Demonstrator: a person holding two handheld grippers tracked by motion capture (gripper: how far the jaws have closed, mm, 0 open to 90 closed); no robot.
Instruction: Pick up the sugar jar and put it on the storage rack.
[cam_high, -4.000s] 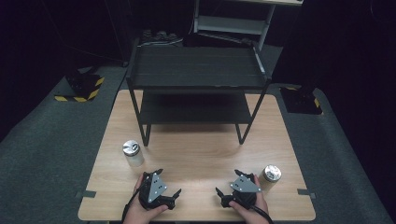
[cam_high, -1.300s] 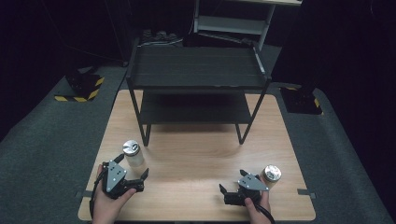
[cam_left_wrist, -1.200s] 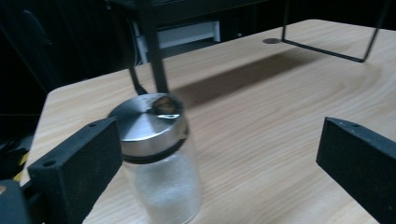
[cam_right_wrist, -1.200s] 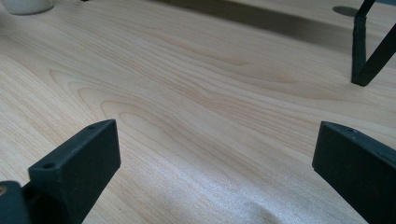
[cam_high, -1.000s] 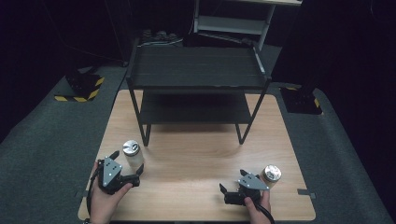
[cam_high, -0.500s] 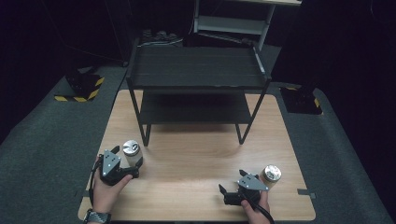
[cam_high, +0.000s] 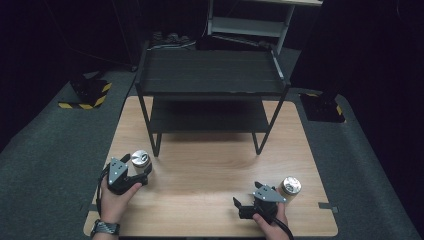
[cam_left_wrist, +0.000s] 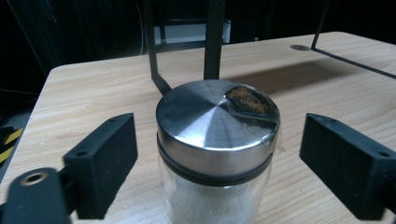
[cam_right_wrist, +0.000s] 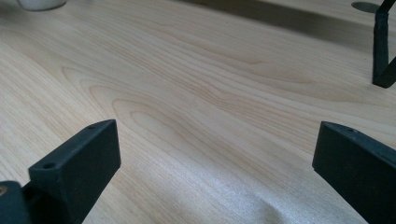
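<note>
A glass jar (cam_high: 141, 160) with a steel lid and white powder inside (cam_left_wrist: 217, 140) stands on the wooden table (cam_high: 210, 165) near its front left. My left gripper (cam_high: 142, 173) has its jaws around this jar, one on each side. The jaws have just been closing, but a gap still shows between each pad and the glass (cam_left_wrist: 217, 156). A second steel-lidded jar (cam_high: 290, 186) stands at the front right. My right gripper (cam_high: 239, 207) rests just left of that jar, pointing left. It is open over bare wood with nothing between its jaws (cam_right_wrist: 215, 154).
A black two-level metal rack (cam_high: 210, 75) stands across the back half of the table. One of its legs (cam_left_wrist: 214, 42) rises just behind the left jar, and another leg (cam_right_wrist: 382, 51) shows in the right gripper view. Dark floor surrounds the table.
My left gripper has gone from the front middle out to the left and up to the jar, and its jaws now stand around the jar. The right gripper has hardly moved.
</note>
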